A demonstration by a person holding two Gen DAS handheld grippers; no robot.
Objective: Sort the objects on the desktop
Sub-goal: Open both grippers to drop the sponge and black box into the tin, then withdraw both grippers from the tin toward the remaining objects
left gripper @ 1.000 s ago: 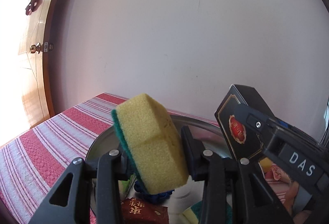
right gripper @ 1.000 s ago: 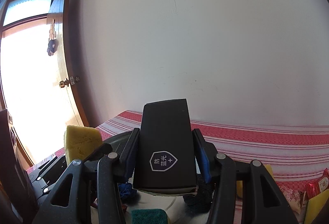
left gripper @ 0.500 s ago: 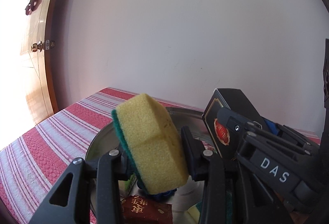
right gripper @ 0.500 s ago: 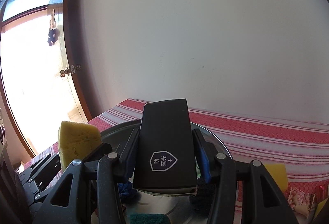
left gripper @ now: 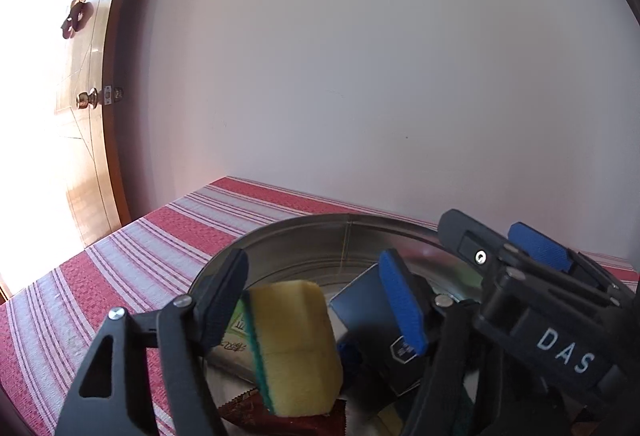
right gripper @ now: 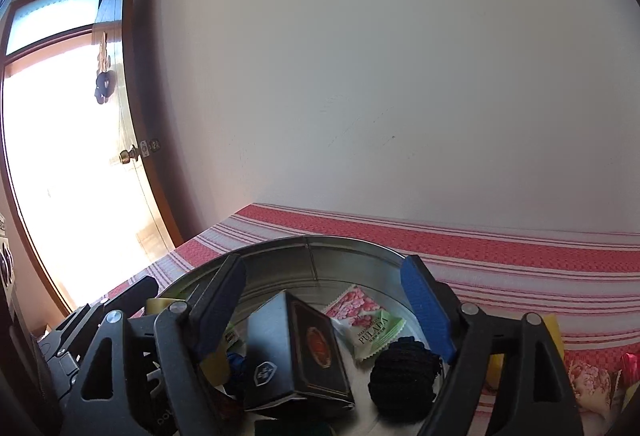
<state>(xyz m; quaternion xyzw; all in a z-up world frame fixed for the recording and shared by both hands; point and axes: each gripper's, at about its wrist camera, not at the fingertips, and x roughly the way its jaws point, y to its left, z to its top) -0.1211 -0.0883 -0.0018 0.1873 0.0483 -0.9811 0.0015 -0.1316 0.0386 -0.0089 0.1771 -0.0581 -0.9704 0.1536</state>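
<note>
A round metal basin (left gripper: 304,240) (right gripper: 320,256) stands on the red striped tablecloth. My left gripper (left gripper: 316,296) is open over it; the yellow and green sponge (left gripper: 292,352) lies loose between its fingers, in the basin. My right gripper (right gripper: 332,308) is open over the basin; the black box (right gripper: 296,352) (left gripper: 372,320) lies inside below it, free of the fingers. A black knitted ball (right gripper: 404,376) and a green and pink PULADA sachet (right gripper: 368,324) lie in the basin too.
A white wall rises just behind the table. A wooden door with a brass knob (left gripper: 88,100) is at the left. Snack packets (right gripper: 592,380) lie on the cloth right of the basin. A dark red packet (left gripper: 256,412) lies under the sponge.
Both grippers have opened. The sponge and the black box have dropped from the fingers into the basin. Both grippers moved closer to the basin.
</note>
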